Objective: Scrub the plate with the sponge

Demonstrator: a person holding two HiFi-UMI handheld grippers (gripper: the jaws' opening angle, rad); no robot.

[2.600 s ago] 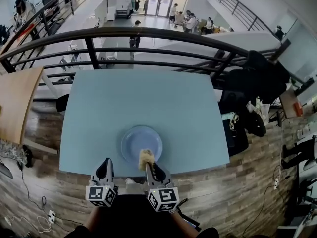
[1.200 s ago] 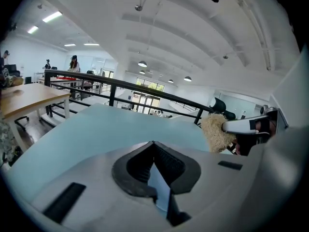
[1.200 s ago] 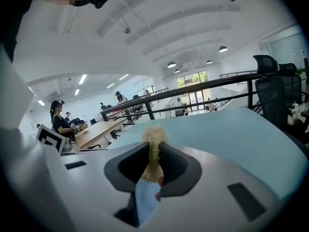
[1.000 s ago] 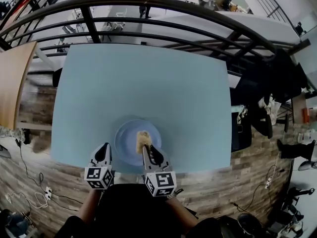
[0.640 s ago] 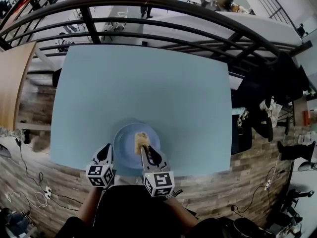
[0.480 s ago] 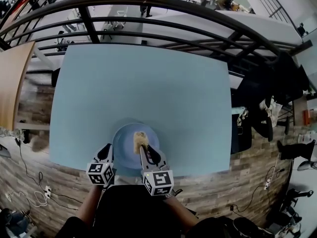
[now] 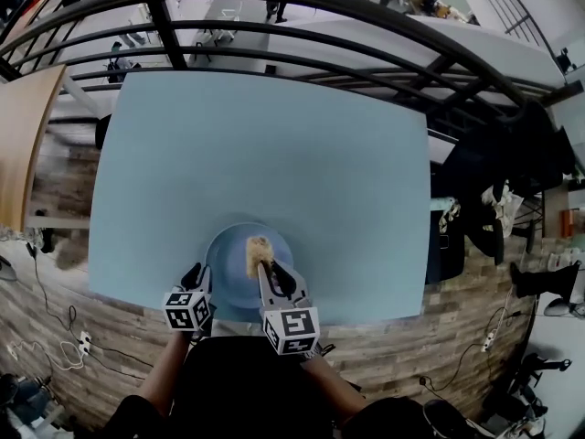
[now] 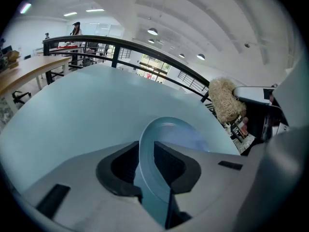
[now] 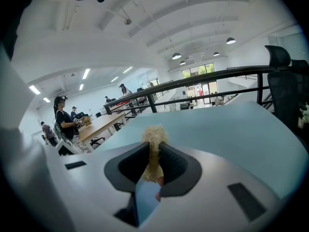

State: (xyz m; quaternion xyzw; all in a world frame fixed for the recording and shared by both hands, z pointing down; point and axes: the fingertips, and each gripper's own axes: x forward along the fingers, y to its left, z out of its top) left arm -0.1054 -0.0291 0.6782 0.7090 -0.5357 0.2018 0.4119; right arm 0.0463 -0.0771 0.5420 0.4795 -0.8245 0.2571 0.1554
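Your left tongs gripped the round pale-blue plate; your right tongs pinched the fibrous tan sponge over it.

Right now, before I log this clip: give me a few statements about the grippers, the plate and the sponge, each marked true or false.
1. The left gripper has its jaws closed on the rim of the pale blue plate. True.
2. The right gripper is empty. False: its jaws are shut on the tan fibrous sponge.
3. The plate sits at the far edge of the table, by the railing. False: it lies at the near edge, close to the person.
4. In the head view, the sponge shows over the plate. True.
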